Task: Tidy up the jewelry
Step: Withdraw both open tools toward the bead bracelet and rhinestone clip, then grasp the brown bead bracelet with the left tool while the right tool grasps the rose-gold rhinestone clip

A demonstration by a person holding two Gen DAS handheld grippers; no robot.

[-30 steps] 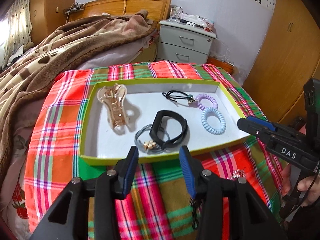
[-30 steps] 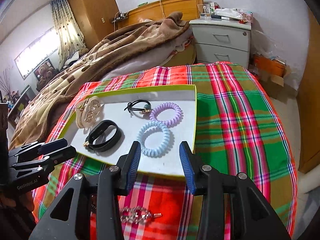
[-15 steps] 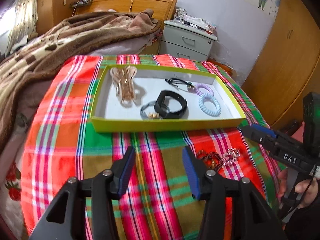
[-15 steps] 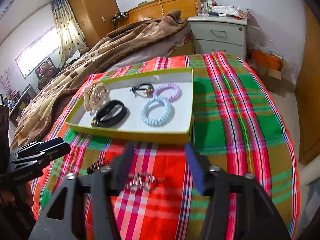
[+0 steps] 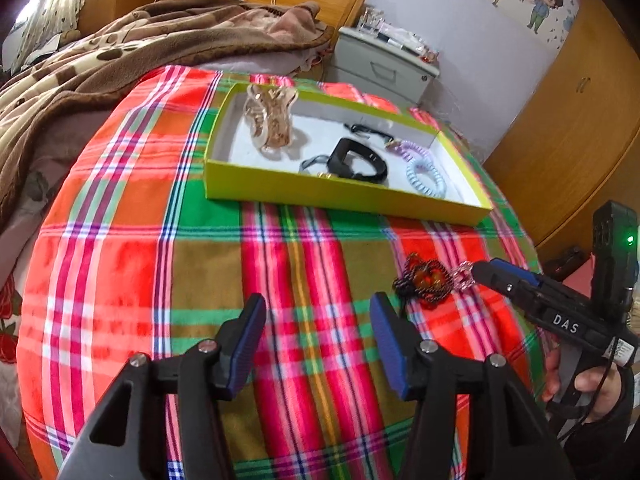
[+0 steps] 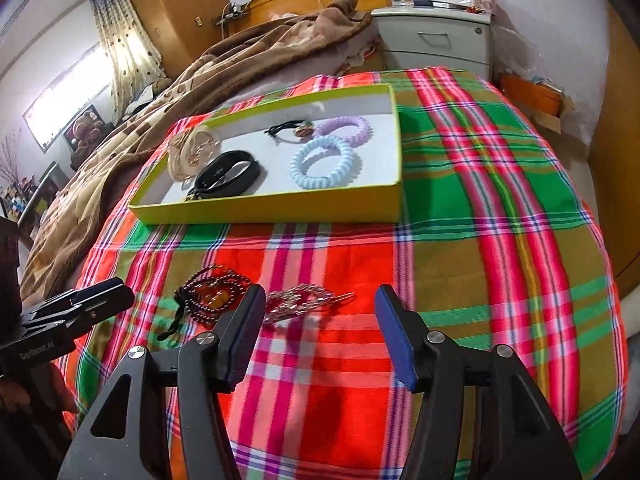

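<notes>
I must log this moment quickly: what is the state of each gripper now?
Left gripper: opening, nothing between its fingers.
Right gripper: open, holding nothing; a crystal hair clip lies just ahead.

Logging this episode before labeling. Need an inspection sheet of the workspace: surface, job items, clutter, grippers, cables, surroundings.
Surface: plaid cloth, lying flat.
Job's things: yellow-green tray holds a hair claw, black band, blue coil tie, purple coil tie and a black cord tie. A dark bead bracelet and a crystal bracelet lie on the cloth outside it.
Clutter: nothing seen.
Grippers: left gripper opening, nothing between its jaws; right gripper open, empty, over the crystal bracelet.
Cables: one by the right hand.
Surroundings: brown blanket, nightstand, wardrobe.
</notes>
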